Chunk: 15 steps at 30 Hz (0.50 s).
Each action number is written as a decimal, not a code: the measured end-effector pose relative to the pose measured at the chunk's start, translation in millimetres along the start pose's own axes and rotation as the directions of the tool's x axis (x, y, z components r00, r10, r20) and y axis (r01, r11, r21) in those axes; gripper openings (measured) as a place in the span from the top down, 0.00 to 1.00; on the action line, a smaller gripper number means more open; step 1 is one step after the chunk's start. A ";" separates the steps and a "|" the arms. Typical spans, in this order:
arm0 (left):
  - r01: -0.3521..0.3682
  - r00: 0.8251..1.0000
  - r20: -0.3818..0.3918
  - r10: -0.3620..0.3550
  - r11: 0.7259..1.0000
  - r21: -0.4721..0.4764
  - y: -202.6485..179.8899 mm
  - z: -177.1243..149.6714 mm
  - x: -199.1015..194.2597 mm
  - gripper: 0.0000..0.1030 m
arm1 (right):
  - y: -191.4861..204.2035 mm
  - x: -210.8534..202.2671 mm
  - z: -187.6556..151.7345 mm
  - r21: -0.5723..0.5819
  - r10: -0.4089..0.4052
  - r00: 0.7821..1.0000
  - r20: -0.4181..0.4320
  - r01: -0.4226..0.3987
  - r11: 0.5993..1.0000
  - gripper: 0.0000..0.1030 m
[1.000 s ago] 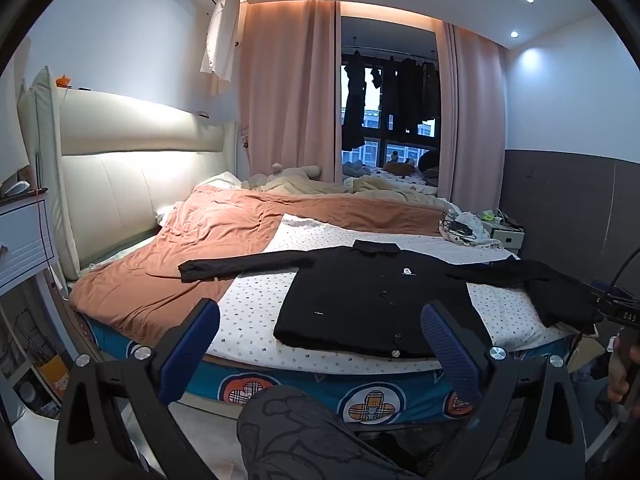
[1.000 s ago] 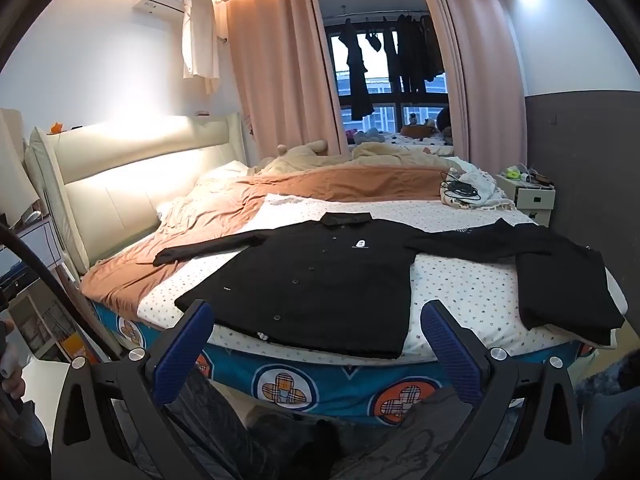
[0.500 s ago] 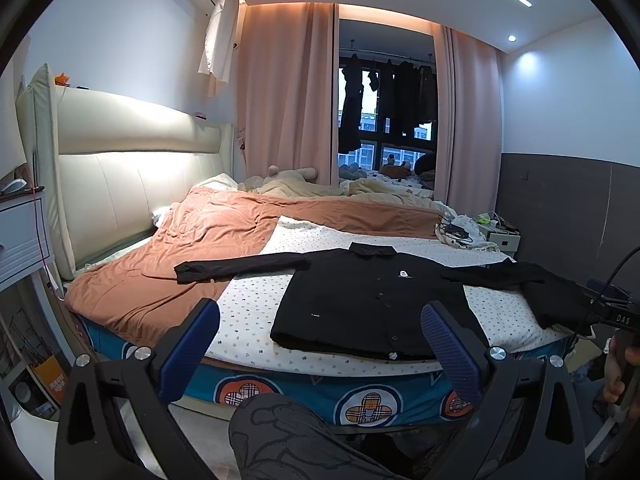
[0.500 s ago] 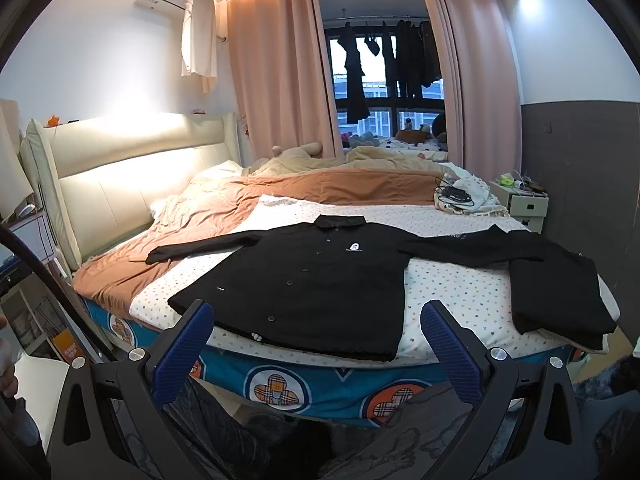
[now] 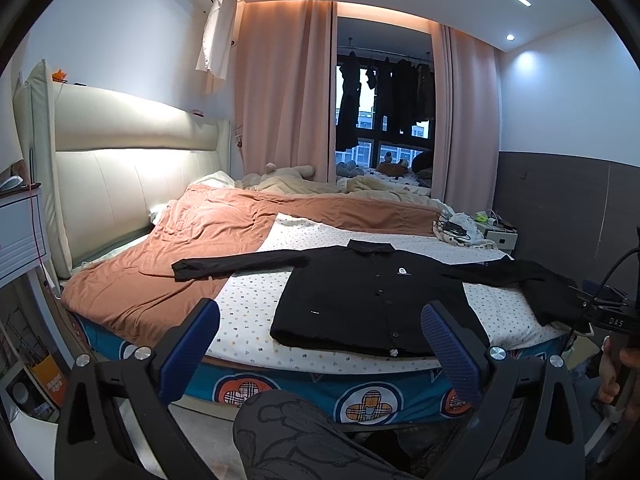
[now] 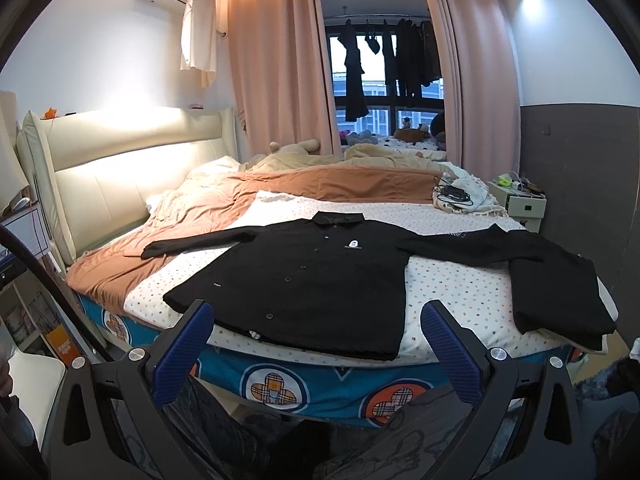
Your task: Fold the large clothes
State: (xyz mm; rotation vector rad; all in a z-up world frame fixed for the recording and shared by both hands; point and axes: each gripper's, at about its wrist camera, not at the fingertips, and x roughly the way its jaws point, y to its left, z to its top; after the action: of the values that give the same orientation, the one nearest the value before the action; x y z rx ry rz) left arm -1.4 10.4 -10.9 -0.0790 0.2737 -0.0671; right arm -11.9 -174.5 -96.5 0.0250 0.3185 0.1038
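Both views now higher, black shirt [image 6: 304, 280] sleeve end hidden under second garment [image 6: 560, 284]

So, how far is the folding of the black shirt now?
Done: the black shirt lies spread flat on the bed, buttons up, both sleeves stretched out. In hand: nothing; the left tongs and right tongs are open, short of the bed edge. Left: every fold. No sleeve or hem is turned in.
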 end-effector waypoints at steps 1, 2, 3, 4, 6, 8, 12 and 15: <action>0.004 1.000 0.001 -0.004 1.000 0.001 -0.4 -0.1 -0.8 0.00 | -0.1 0.1 -0.1 0.001 -0.001 1.000 0.000 0.001 1.000 0.00; 0.008 1.000 0.002 -0.008 1.000 0.003 -1.6 -0.3 -1.1 0.00 | -0.1 0.2 -0.4 0.002 0.000 1.000 -0.001 0.000 1.000 0.00; 0.011 1.000 0.003 -0.011 1.000 0.004 -2.1 -0.5 -2.0 0.00 | 1.1 0.6 0.1 0.002 0.000 1.000 -0.002 0.000 1.000 0.00; 0.012 1.000 0.004 -0.012 1.000 0.006 -2.5 0.6 -2.0 0.00 | 0.5 -0.6 0.3 0.001 -0.001 1.000 -0.002 0.001 1.000 0.00; 0.017 1.000 0.008 -0.017 1.000 0.010 -3.2 0.5 -3.1 0.00 | 0.3 -1.0 0.6 -0.004 0.000 1.000 -0.004 0.000 1.000 0.00; 0.022 1.000 0.008 -0.022 1.000 0.013 -4.1 0.0 -3.5 0.00 | 3.7 -1.0 0.8 -0.009 -0.006 1.000 -0.002 0.006 1.000 0.00; 0.013 1.000 0.008 -0.014 1.000 0.015 -4.8 -0.6 -4.1 0.00 | 6.9 -4.0 1.2 -0.019 -0.009 1.000 0.003 0.009 1.000 0.00; 0.015 1.000 0.007 -0.015 1.000 0.011 -3.5 -0.2 -5.4 0.00 | 7.1 -4.6 0.4 -0.019 -0.008 1.000 0.005 0.008 1.000 0.00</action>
State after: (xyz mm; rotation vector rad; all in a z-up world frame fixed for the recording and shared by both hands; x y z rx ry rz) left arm -6.8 7.4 -9.3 -0.0701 0.2655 -0.0829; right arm -16.8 -167.9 -94.3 0.0048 0.3129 0.0990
